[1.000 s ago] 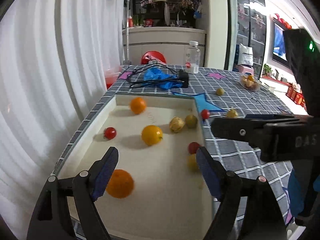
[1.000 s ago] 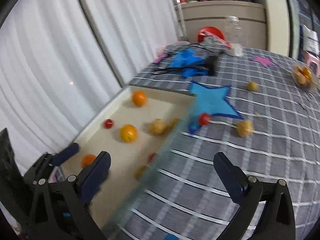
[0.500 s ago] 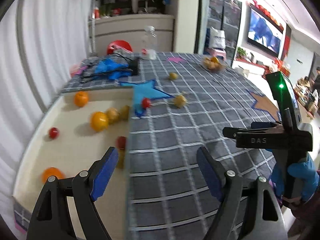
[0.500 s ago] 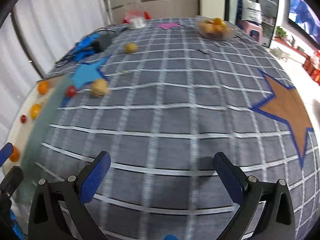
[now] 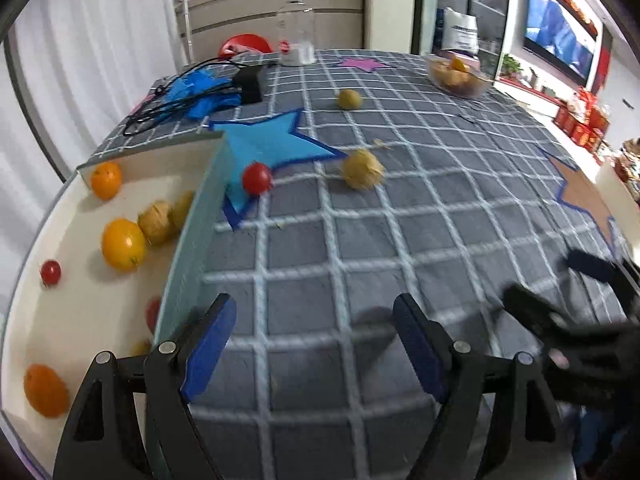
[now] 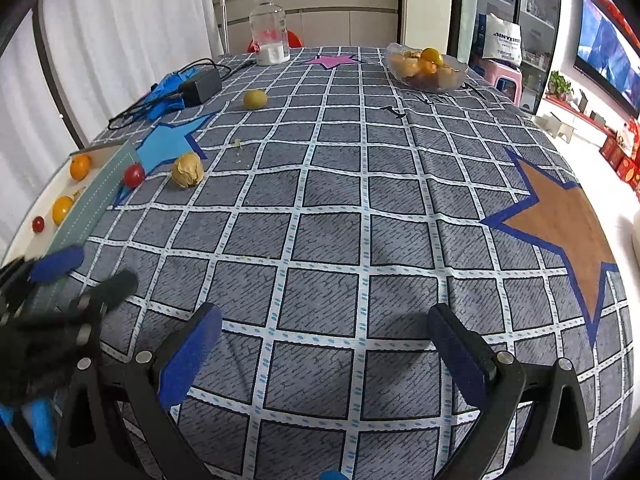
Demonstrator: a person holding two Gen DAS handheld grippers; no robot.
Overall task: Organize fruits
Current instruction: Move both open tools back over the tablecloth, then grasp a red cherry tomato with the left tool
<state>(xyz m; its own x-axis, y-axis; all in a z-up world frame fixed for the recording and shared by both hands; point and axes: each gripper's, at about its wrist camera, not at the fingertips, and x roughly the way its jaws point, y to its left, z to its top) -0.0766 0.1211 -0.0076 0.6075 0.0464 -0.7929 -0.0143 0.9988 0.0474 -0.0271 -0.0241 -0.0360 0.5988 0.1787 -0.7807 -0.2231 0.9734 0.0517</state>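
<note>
Right wrist view: we see a cherry tomato (image 6: 134, 175) and husked fruit (image 6: 187, 169) on the surface (image 6: 360, 220), just beside the tray (image 6: 96, 196). Both tongs, left (image 5: 316, 346) and right (image 6: 326, 354), spread apart, empty; the left looks motion-blurred here.

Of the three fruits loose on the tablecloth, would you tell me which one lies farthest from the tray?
The smooth yellow-green fruit, alone up near the black adapter; the cherry tomato and papery husked fruit sit beside the tray.
</note>
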